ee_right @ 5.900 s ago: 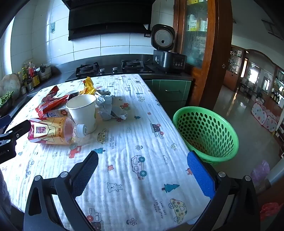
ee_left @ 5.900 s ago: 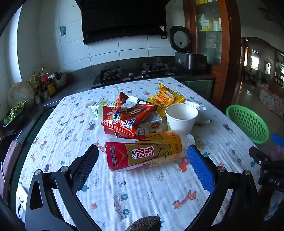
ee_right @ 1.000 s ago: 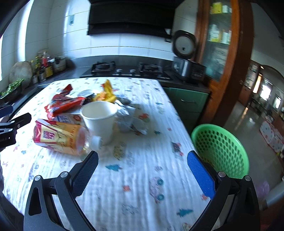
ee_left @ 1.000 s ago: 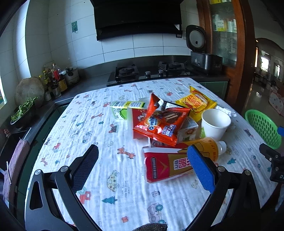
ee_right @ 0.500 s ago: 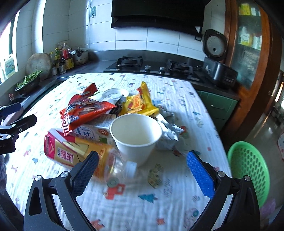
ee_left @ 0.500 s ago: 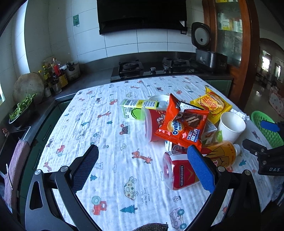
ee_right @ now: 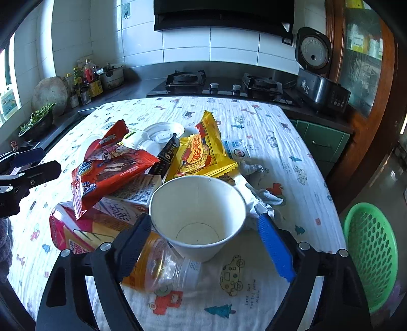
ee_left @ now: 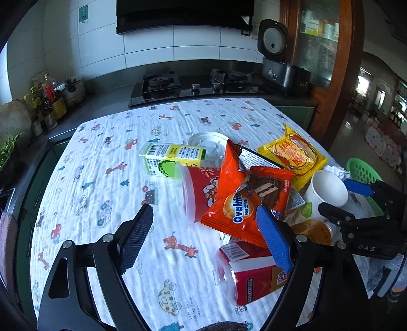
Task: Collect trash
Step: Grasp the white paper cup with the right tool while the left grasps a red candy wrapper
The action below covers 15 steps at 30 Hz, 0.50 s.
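Kitchen interior. Rear wall [ee_right: 229,48] clad in white tiles, with a dark range hood [ee_right: 223,15] mounted above a black two-burner gas hob [ee_right: 221,84] set in a dark counter [ee_left: 101,101]. At the counter's right end stands a black rice cooker [ee_right: 318,84] with its lid raised; at its left end, bottles and jars [ee_right: 86,79], a metal pot [ee_right: 112,75], a rounded stone-like object [ee_right: 51,93] and a bowl of greens [ee_right: 37,119]. Green cabinet fronts [ee_right: 323,145] lie below. A wooden glass-fronted cabinet [ee_left: 323,33] rises on the right. Daylight enters by a window [ee_right: 9,84] on the left. The bench [ee_left: 114,157] carries a white cloth printed with cartoon vehicles and animals. Glossy floor [ee_right: 381,188] at right.
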Each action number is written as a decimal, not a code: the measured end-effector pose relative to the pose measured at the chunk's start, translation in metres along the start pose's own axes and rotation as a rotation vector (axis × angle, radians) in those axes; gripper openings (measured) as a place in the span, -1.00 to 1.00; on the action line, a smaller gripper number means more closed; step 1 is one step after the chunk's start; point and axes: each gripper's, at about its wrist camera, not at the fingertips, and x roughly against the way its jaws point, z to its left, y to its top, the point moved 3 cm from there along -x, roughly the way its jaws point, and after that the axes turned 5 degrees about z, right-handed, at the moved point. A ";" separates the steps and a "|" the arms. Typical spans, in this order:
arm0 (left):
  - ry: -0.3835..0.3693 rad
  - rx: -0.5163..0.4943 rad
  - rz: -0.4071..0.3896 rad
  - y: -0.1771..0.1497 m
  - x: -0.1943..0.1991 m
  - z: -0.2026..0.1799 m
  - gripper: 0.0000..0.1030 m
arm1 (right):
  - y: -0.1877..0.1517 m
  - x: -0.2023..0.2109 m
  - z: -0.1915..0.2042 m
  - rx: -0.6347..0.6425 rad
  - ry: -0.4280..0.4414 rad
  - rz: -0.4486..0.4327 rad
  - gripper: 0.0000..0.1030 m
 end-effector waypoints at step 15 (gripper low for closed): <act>-0.042 -0.110 0.083 0.030 -0.049 -0.025 -0.06 | -0.009 0.021 -0.003 0.008 0.013 -0.052 0.31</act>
